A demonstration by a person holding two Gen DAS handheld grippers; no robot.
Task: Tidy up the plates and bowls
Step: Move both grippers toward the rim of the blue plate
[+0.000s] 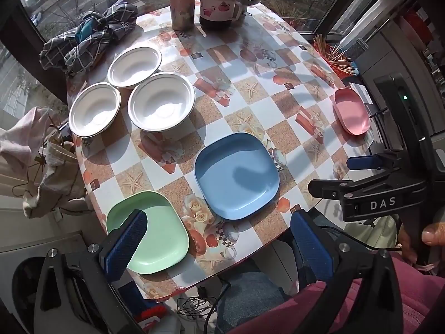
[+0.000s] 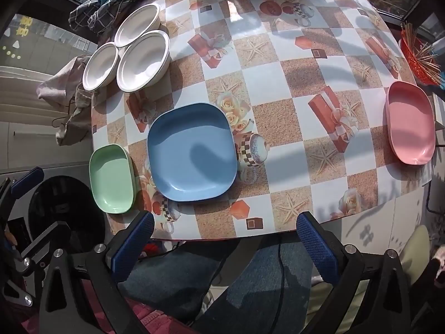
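Three white bowls (image 1: 160,101) (image 2: 143,59) stand close together at the table's far left. A blue square plate (image 1: 236,175) (image 2: 192,151) lies near the front middle. A green plate (image 1: 155,235) (image 2: 111,178) lies at the front left, a pink plate (image 1: 351,115) (image 2: 410,122) at the right edge. My left gripper (image 1: 219,239) is open and empty, its left finger over the green plate. My right gripper (image 2: 225,242) is open and empty, off the table's front edge; it also shows in the left wrist view (image 1: 338,174).
A checked cloth (image 1: 89,36), a metal flask (image 1: 182,0) and a lidded mug (image 1: 219,5) stand at the back. A red holder of sticks (image 2: 422,61) sits at the right. The patterned table (image 2: 278,105) has bare room between the blue and pink plates.
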